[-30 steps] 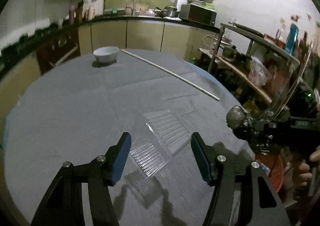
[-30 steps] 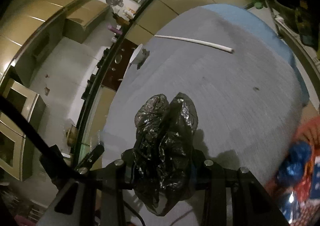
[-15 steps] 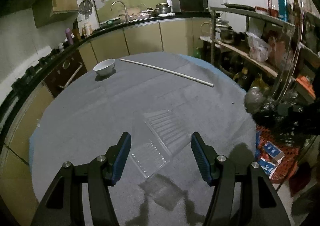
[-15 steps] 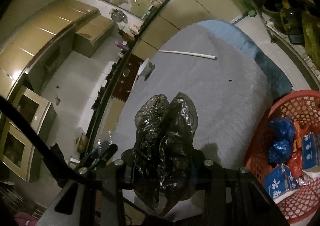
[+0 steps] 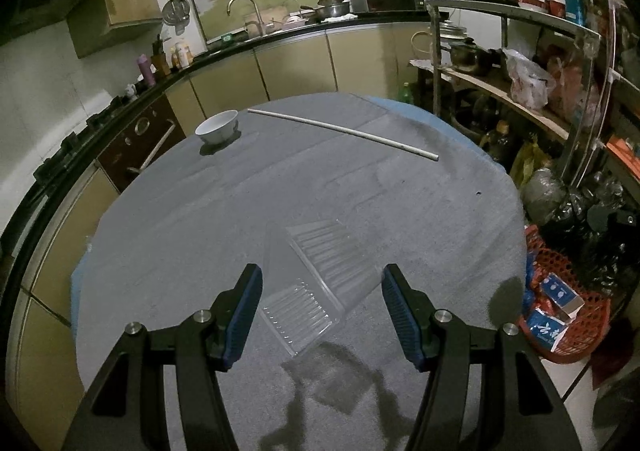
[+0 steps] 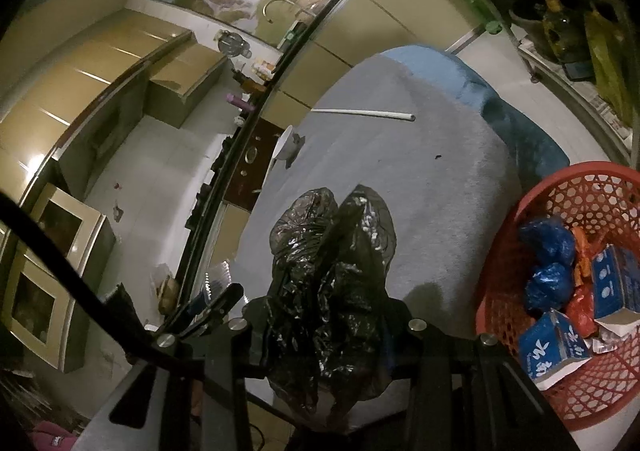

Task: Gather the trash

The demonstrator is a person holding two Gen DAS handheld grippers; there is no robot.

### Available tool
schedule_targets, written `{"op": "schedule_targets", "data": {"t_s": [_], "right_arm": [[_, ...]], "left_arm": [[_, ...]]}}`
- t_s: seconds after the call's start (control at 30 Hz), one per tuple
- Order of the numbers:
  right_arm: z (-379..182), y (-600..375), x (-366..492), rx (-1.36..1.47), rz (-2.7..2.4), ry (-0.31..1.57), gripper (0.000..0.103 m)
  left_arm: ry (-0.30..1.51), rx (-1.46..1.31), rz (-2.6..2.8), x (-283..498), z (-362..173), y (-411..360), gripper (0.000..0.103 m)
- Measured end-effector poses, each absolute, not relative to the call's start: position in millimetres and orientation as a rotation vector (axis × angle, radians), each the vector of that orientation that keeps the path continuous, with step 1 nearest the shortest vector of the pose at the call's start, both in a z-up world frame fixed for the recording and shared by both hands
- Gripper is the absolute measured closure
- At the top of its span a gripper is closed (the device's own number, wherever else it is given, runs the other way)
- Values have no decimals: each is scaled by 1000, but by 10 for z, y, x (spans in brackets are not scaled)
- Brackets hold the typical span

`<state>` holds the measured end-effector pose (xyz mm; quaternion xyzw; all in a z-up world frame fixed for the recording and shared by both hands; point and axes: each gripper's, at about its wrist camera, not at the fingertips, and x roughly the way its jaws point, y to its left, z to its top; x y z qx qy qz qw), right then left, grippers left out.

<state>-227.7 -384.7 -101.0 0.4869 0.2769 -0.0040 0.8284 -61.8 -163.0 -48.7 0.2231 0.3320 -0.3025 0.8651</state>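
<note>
right gripper [image 6: 332, 315] clamps black bag [image 6: 336, 271]; blue cartons' [image 6: 554, 345] print unreadable.

Crumpled black plastic bag [image 6: 332, 271] clamped upright in right claw [image 6: 328, 325]; clear ribbed clamshell tray [image 5: 316, 283] open flat on grey tablecloth [image 5: 200, 231].

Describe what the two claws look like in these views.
The left claw has black angular arms with silver bolts and two fingers faced with ribbed blue pads. The right claw has the same black frame and silver bolts; its pads are mostly hidden. A black cable crosses the right view's lower left. No hand or sleeve shows.
</note>
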Motion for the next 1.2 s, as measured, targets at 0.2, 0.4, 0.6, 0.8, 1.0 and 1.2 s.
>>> {"op": "schedule_targets", "data": {"t_s": [0.2,0.4,0.6,0.8,1.0,1.2], "right_arm": [[-1013,-3850,-2273,1038,-4,585,62],[-1019,-3839,-2265,1035,0,589,62],[-1026,-3843,-2256,1037,3,591,62],[-1027,-3851,-2260,1031,2,591,62],[-1036,-3858,-2263,1035,6,589,62],[-1040,-3853,-2267,1029,0,590,62]], "left_arm": [[698,475,-633,-619,-490,-1621,40],[701,472,-627,-608,-502,-1611,40],[700,474,-617,-603,-513,-1610,40],[698,472,-613,-600,-510,-1610,40],[701,472,-613,-584,-512,-1603,40],[702,471,-609,-594,-525,-1610,40]]}}
